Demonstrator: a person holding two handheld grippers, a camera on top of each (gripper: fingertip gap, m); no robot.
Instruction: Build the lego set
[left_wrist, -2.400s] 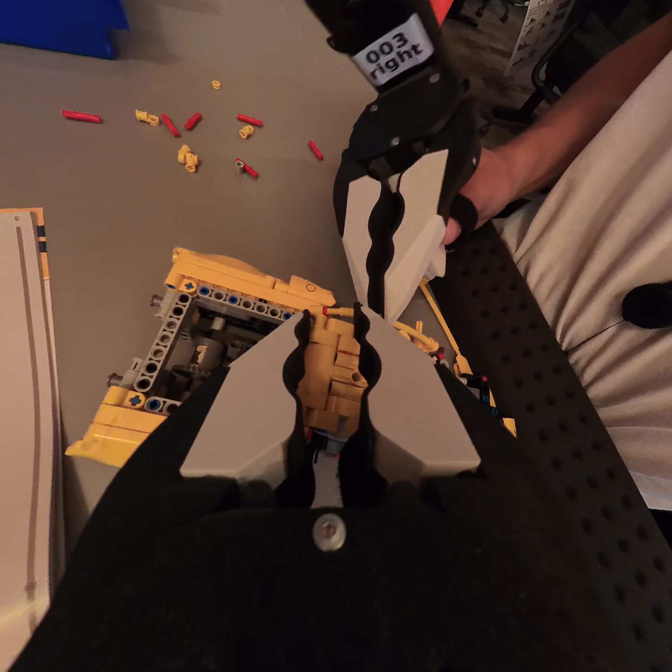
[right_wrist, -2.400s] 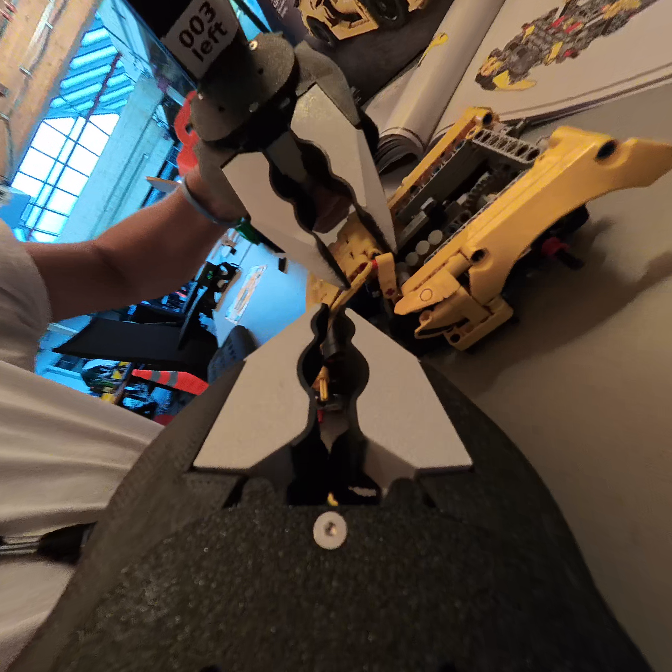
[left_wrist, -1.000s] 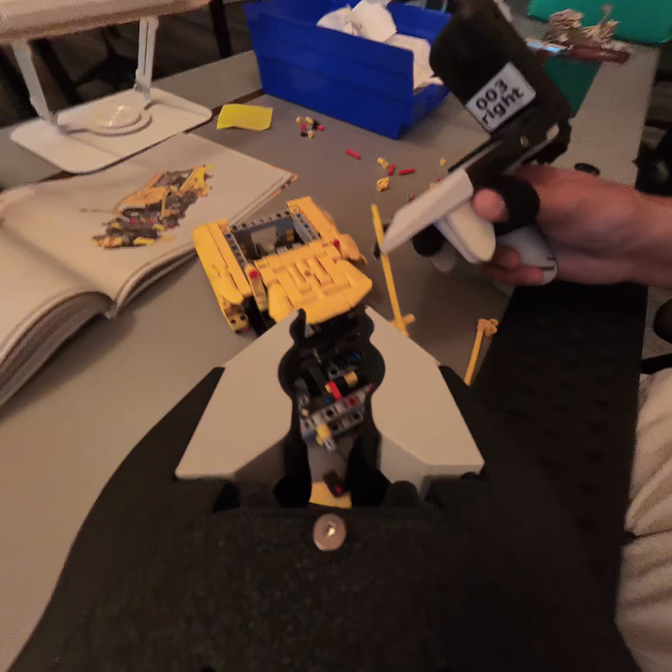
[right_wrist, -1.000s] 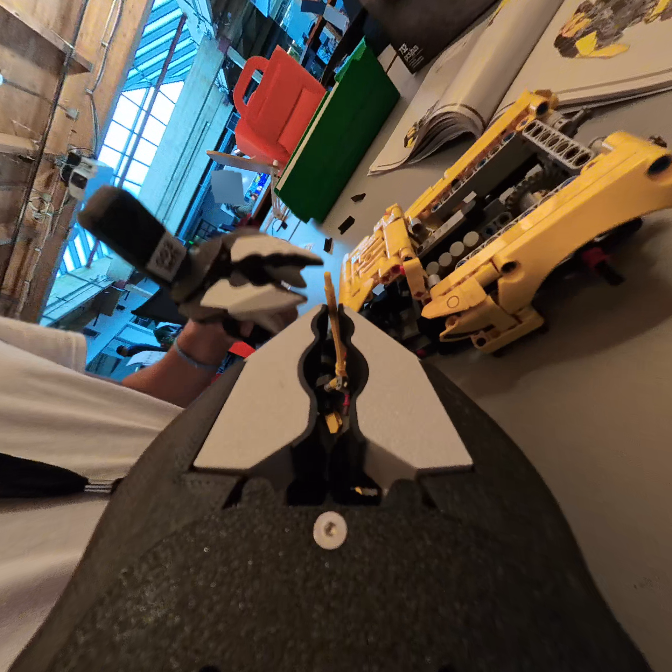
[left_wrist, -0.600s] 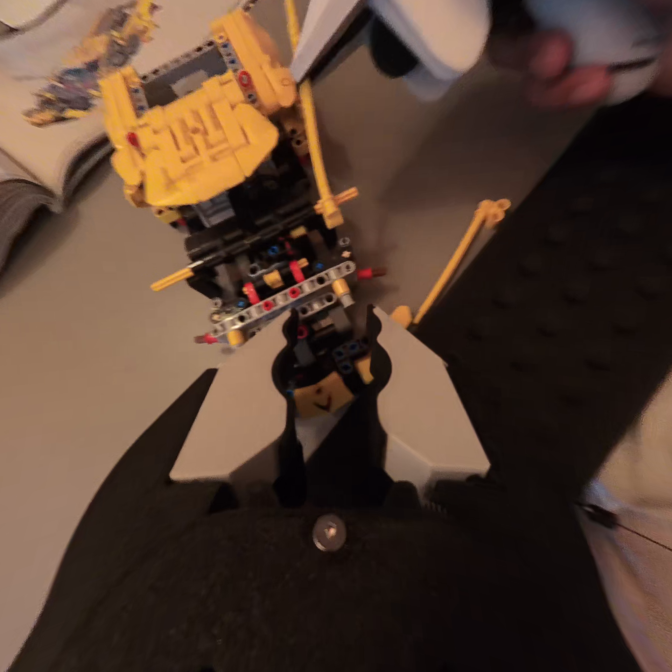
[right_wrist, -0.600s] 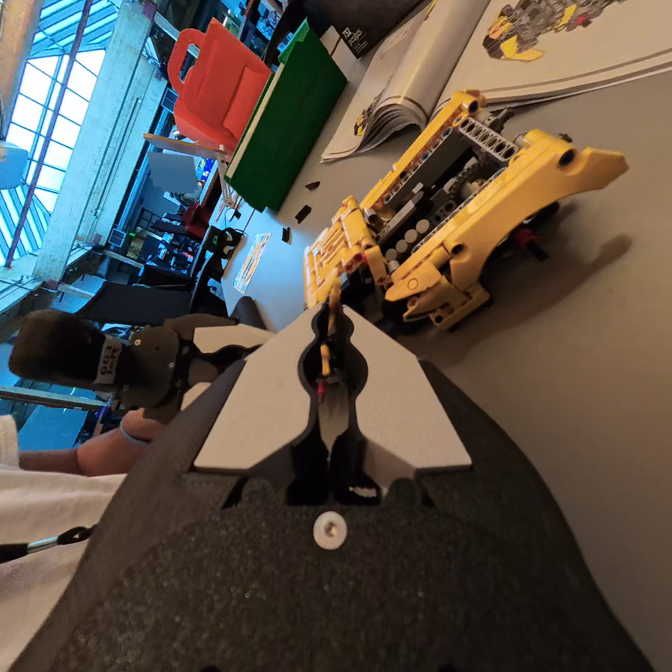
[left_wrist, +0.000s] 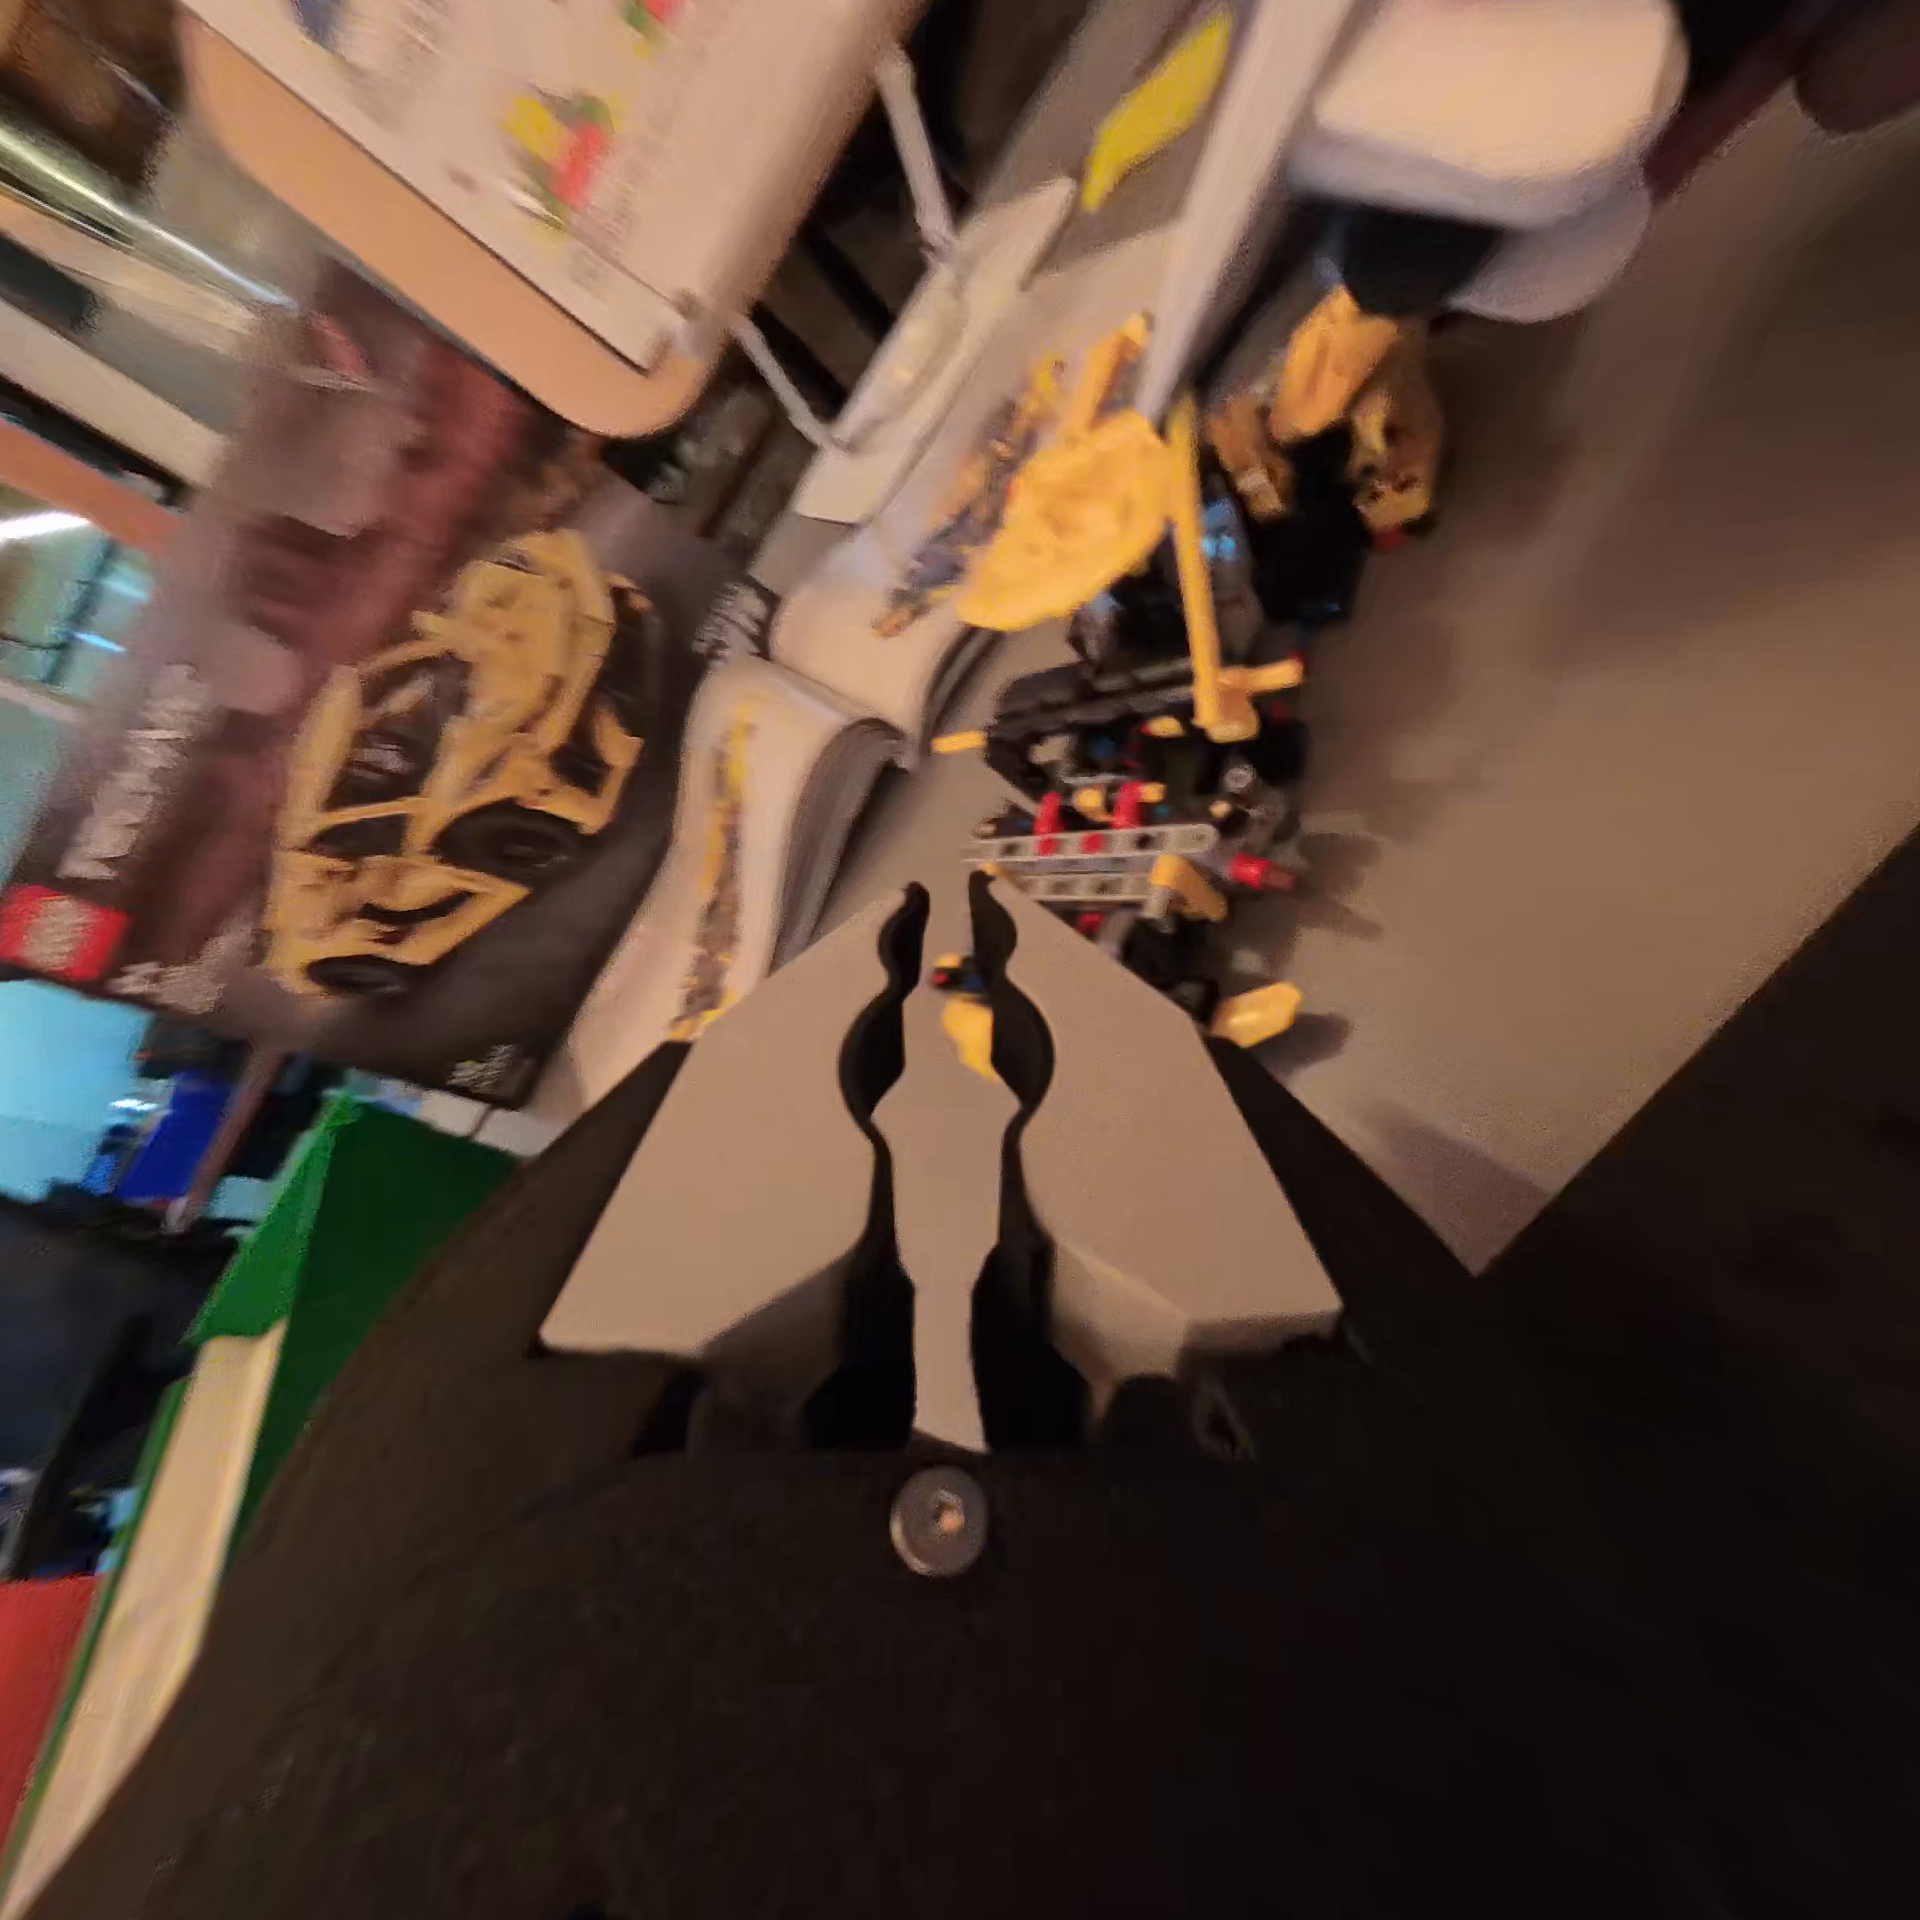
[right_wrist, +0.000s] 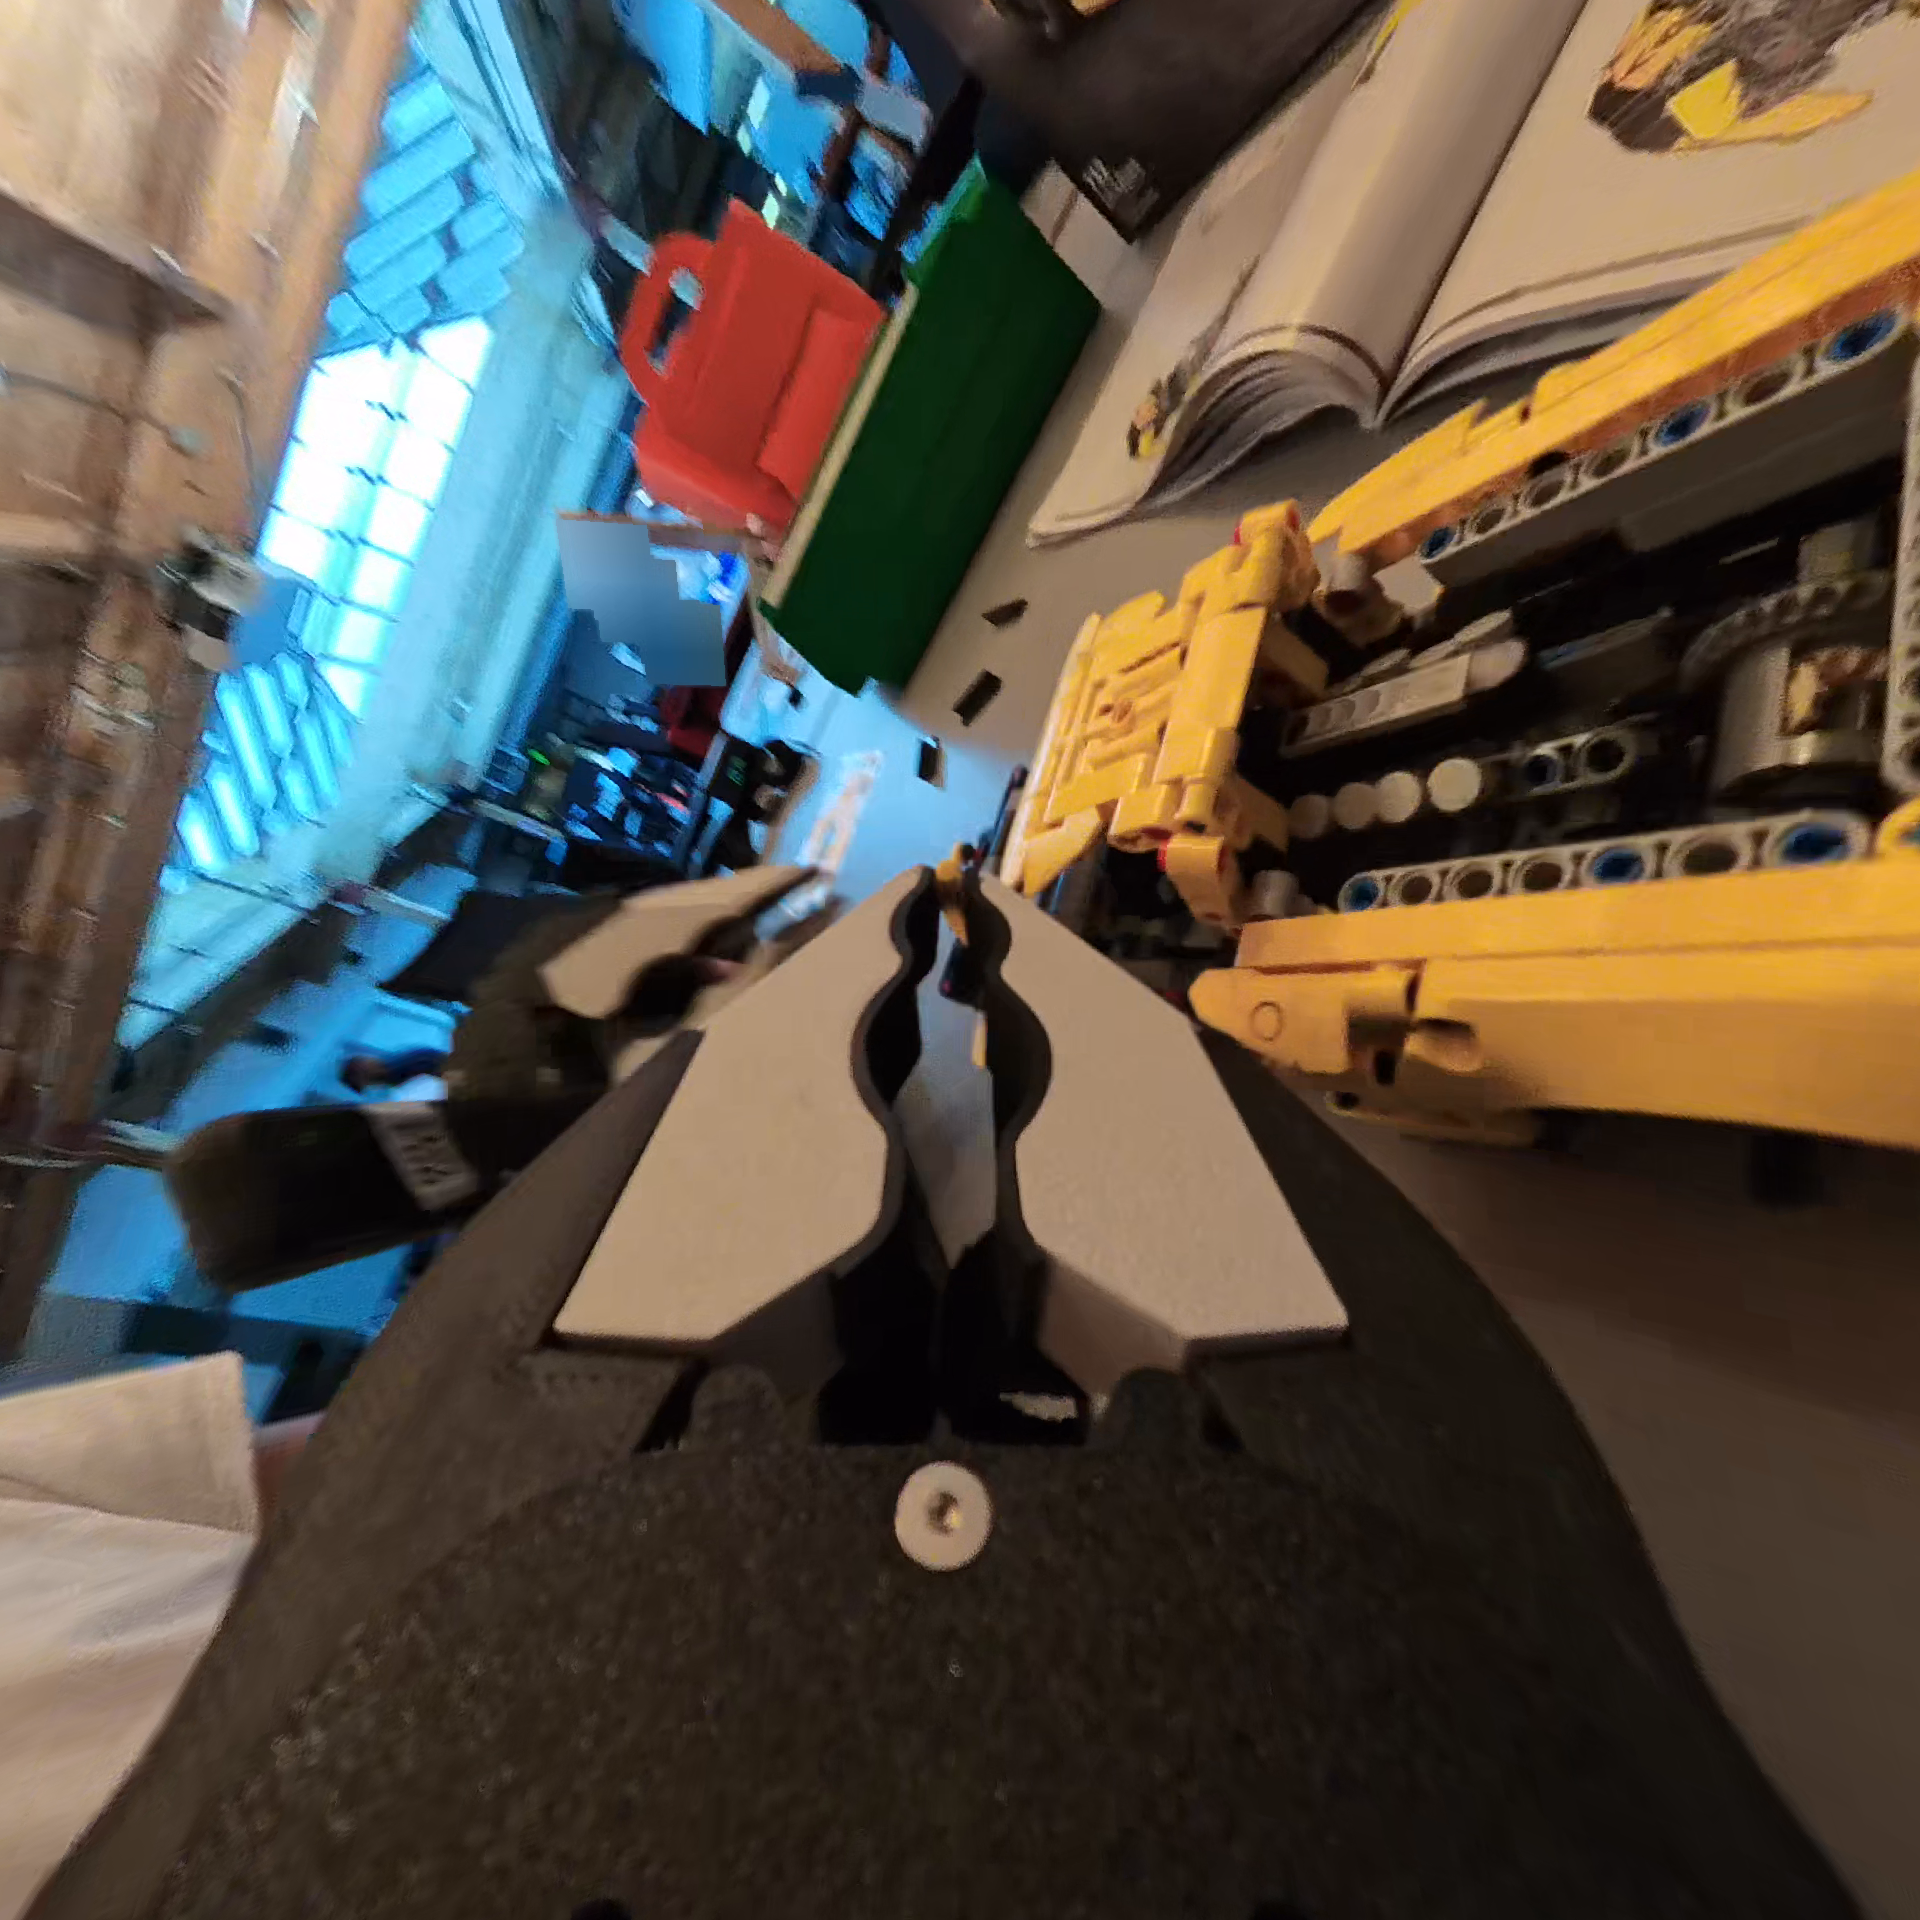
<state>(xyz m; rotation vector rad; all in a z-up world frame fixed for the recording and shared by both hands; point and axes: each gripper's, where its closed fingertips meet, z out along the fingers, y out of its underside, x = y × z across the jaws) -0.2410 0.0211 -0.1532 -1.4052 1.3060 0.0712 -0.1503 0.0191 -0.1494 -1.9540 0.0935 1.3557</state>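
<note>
Two hand-held tools over a part-built yellow lego model (right_wrist: 1558, 935) that stands on the grey counter (right_wrist: 1610, 1403), with an open instruction booklet (right_wrist: 1455, 208) on its far side and the set's box (left_wrist: 416, 727) standing beyond that. The right tool (right_wrist: 951, 891) is clenched on a thin yellow rod (left_wrist: 1195, 582). The rod's long axis runs straight on from the tool's fingers, and its free end, which carries a small cross-piece, reaches the dark chassis at the unclad end of the model. Whether that end is seated in a hole or only resting against the chassis cannot be told. The left tool (left_wrist: 940, 902) hangs just short of the same end of the model, its jaws close together. A small yellow piece shows in the slit, but motion blur hides whether it is gripped or lies on the counter behind. The coming move probably turns on the rod's line, since the right tool is the nearer and must push along that axis into the chassis. The left tool is placed to steady the model from the opposite side.
</note>
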